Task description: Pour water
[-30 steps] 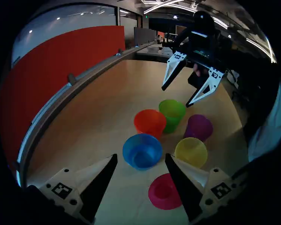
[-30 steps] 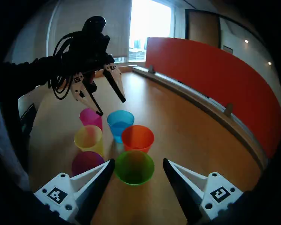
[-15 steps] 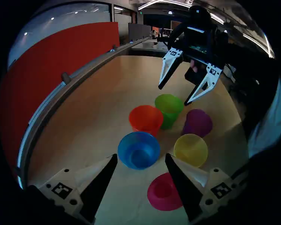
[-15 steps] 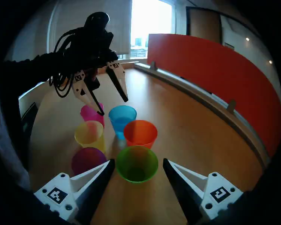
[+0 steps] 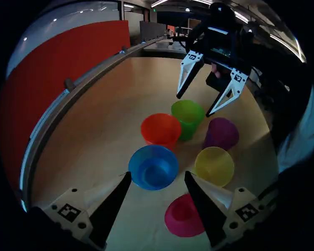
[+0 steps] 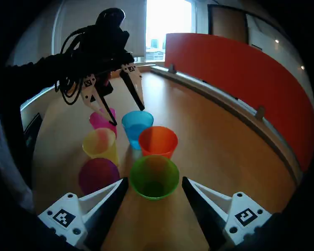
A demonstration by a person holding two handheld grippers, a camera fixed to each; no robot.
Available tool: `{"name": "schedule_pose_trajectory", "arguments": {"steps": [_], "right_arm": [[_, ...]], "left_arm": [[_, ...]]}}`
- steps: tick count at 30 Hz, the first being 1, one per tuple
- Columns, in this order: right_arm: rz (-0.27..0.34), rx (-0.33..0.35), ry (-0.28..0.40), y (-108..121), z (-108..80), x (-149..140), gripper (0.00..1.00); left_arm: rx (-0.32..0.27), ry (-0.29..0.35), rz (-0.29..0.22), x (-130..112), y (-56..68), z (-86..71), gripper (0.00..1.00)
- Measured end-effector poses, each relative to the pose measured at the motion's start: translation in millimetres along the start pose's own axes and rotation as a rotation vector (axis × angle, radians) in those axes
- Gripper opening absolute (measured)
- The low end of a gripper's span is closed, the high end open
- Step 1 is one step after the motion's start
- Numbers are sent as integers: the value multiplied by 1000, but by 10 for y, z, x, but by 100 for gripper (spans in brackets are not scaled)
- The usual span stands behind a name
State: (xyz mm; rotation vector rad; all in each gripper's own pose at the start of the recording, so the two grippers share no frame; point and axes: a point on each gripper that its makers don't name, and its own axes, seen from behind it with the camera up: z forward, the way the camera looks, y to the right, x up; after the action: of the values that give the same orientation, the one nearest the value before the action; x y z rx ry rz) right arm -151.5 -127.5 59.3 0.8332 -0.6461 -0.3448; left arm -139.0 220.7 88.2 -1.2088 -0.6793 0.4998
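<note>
Your left gripper (image 5: 156,180) and right gripper (image 6: 154,185) both gape wide, holding nothing, above the wooden table (image 6: 207,138). A red partition (image 6: 240,71) lines its edge, with a bright window (image 6: 169,21) beyond.

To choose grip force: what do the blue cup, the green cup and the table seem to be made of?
Blue cup: probably thin plastic, glossy, translucent; light passes through its wall.
Green cup: likely the same plastic; its wall glows.
Table: wood or wood-look laminate, smooth, soft sheen; I cannot tell which.
</note>
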Motion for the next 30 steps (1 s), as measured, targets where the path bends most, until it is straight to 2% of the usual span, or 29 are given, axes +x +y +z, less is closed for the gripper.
{"name": "schedule_pose_trajectory", "arguments": {"steps": [21, 30], "right_arm": [[3, 7, -15, -3, 139, -54, 100], [11, 11, -16, 4, 187, -64, 99]], "left_arm": [[10, -54, 28, -36, -31, 175, 94], [5, -51, 31, 8, -44, 255, 94]]}}
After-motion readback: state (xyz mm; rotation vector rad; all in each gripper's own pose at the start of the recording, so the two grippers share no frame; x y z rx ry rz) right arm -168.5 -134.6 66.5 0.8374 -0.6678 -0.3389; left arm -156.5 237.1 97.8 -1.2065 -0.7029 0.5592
